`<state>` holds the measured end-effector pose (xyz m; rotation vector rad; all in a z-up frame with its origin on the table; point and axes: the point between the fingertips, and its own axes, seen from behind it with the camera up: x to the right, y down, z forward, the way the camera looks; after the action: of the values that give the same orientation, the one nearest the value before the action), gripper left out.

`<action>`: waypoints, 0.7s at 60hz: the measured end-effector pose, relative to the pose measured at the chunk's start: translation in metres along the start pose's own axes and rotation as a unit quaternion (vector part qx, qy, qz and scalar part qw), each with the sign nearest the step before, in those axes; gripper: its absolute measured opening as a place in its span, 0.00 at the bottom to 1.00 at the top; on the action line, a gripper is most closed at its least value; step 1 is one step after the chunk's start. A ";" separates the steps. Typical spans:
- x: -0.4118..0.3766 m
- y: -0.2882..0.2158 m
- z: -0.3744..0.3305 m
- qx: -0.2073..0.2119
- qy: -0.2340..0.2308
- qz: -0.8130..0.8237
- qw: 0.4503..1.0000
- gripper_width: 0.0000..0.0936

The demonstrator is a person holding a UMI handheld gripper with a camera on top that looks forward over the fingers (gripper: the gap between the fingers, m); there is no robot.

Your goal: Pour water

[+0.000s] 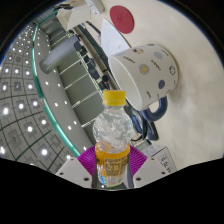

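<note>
Gripping the yellow-capped bottle (112, 140), seemingly from both sides, the fingers (113, 160) sit near a dotted mug (150, 68)

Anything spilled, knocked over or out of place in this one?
Nothing stands out. The bottle stands upright between the gripper fingers with its yellow cap on. Beyond it, the white dotted mug appears tilted in this view, probably from the camera angle. No spill shows.

bottle (112, 138): 1 | mug (146, 68): 1 | red disc (122, 17): 1
</note>
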<state>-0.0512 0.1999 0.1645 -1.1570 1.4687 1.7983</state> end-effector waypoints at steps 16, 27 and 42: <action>-0.029 0.019 -0.006 -0.043 0.052 -0.247 0.967 0.44; -0.115 -0.012 -0.022 -0.010 0.065 -0.562 0.824 0.44; -0.153 -0.137 -0.040 0.049 0.140 -0.801 0.580 0.44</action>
<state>0.1480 0.2140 0.2277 -1.7496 0.0972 0.1907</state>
